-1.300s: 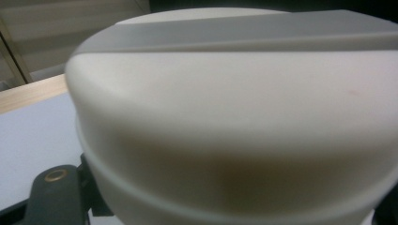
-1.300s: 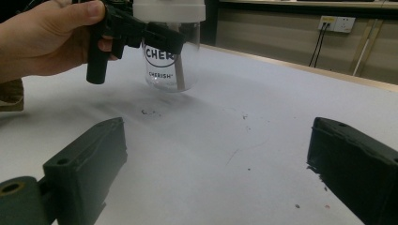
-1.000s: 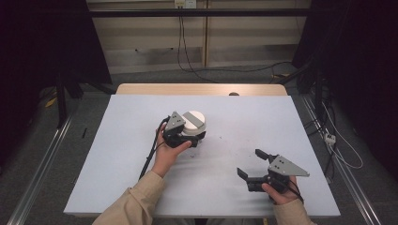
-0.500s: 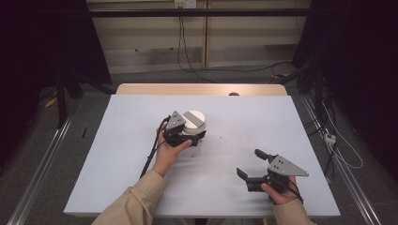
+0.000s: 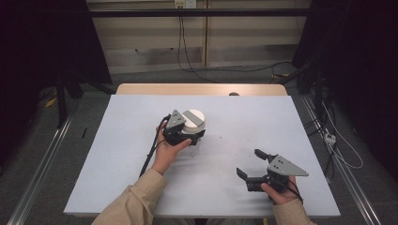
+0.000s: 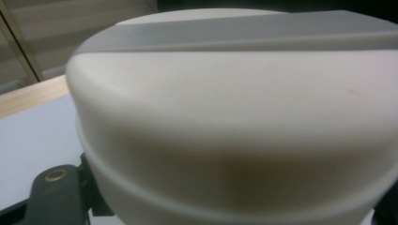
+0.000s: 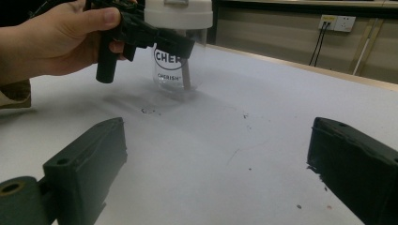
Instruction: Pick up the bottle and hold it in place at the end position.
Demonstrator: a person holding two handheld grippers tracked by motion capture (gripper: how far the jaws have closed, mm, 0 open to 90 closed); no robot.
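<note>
1. The jar (image 5: 191,131), clear with a white lid (image 5: 194,119), stands at the frame's centre; the left gripper (image 5: 187,136) is closed on it, probably just under the lid.
2. The right gripper (image 5: 251,164), lower right, is open and empty.
3. Next move: the right gripper must reach the lid.

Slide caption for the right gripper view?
Open right gripper faces the left gripper clamped on a clear white-lidded jar.

One jar (image 5: 193,123), two grippers (image 5: 180,133), one table (image 5: 117,154).
</note>
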